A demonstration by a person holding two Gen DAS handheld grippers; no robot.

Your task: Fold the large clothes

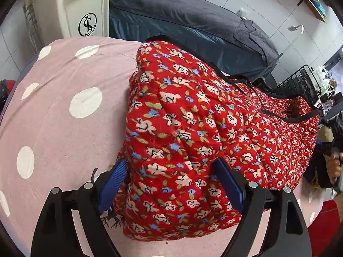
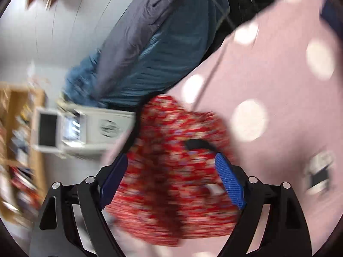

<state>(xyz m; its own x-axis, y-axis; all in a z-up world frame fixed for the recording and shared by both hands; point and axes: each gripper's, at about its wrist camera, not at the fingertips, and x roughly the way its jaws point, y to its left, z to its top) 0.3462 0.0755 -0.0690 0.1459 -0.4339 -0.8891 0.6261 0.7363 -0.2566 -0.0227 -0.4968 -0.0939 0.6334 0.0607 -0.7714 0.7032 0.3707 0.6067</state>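
Quilted red floral jacket (image 1: 182,132) lies bunched across the middle and right of the left view, on the pink polka-dot sheet (image 1: 64,98) covering the table. My left tool (image 1: 169,184) is spread wide, its blue pads flanking a thick fold at lower centre without pinching it. My right tool (image 2: 171,180), blurred, is also spread around cloth. I judge a fold is under way; next I should close on the edge and carry it over.
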